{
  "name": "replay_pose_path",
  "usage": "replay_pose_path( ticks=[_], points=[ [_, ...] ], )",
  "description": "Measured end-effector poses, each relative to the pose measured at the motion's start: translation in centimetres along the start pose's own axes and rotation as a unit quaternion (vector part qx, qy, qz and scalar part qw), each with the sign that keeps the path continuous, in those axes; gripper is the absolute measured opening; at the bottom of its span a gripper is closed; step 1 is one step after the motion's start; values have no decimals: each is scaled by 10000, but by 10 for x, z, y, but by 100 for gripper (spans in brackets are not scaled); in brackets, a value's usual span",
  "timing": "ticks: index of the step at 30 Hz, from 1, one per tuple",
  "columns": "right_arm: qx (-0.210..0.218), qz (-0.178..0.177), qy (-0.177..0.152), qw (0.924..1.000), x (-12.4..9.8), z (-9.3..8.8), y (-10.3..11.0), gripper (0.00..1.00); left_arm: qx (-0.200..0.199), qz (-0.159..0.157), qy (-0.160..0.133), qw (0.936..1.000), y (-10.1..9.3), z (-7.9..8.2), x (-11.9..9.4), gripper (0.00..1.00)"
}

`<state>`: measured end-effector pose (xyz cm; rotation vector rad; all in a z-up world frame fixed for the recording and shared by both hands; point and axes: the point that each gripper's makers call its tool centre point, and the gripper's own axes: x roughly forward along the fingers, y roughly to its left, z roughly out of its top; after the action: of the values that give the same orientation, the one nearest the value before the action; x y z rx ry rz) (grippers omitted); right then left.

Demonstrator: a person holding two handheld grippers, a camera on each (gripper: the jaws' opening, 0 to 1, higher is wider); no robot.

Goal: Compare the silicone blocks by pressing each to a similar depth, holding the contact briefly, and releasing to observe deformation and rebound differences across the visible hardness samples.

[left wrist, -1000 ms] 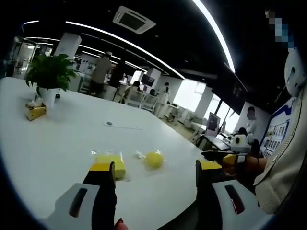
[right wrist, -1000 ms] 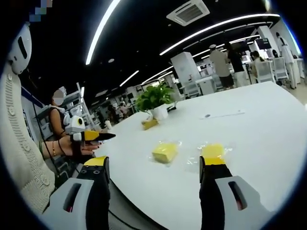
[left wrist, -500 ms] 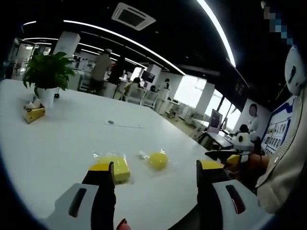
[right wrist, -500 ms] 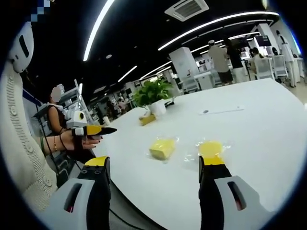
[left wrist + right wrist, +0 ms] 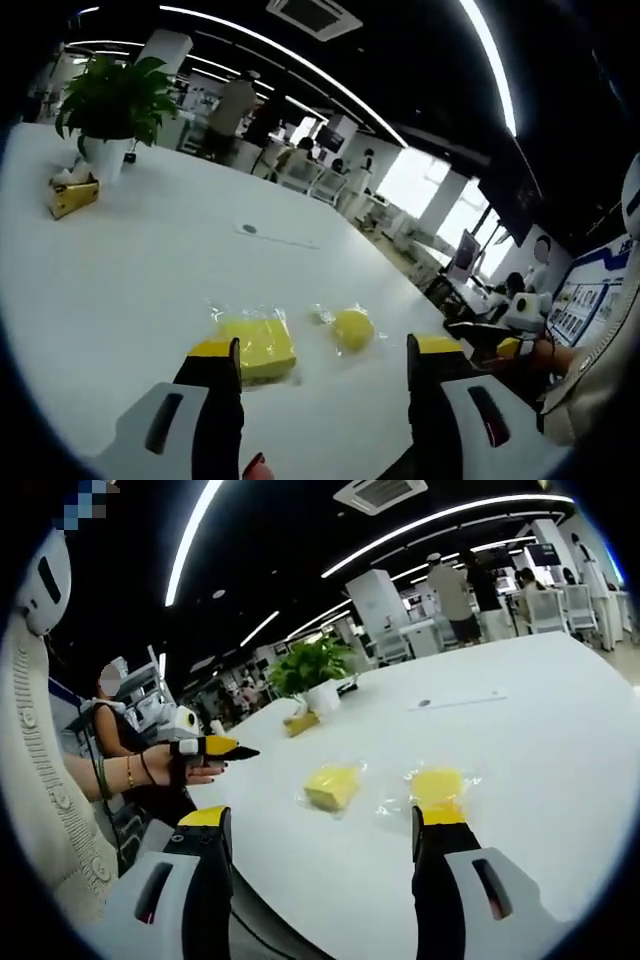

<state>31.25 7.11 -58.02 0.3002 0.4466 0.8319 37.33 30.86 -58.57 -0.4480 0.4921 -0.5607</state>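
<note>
Near the worktop [image 5: 120, 270] edge, both hand-held grippers [image 5: 325, 350] [image 5: 320, 820] hover with jaws apart.
Bagged blocks [image 5: 258, 343] [image 5: 352, 327] may skid off under an uneven press.

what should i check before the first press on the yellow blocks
1. Both samples on the white table: ok, square block and round block lie apart, each in clear wrap.
2. Left gripper open: ok, jaws spread.
3. Right gripper open: ok, jaws spread.
4. Contact made: not ok, neither gripper visibly presses a block.
5. Alignment: cannot tell which sample comes first.
6. Blocks undeformed: cannot tell, wrap blurs their edges.
</note>
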Motion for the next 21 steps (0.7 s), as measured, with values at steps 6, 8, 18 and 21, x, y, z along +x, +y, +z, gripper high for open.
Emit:
replay_pose_path(
  ticks=[6,8,18,21],
  points=[
    [54,-77,78,9999,4,0,-8,67,-435,-49,-138,9989,20,9,18,66],
    [58,-102,99,9999,5,0,-9,67,-518,-31,-108,9986,29,8,25,66],
    [221,-231,201,9993,18,-3,-14,66,-813,88,301,9962,72,-16,63,67],
    [249,-253,301,9989,22,-8,-15,66,-963,84,344,9947,81,-19,70,65]
  ],
)
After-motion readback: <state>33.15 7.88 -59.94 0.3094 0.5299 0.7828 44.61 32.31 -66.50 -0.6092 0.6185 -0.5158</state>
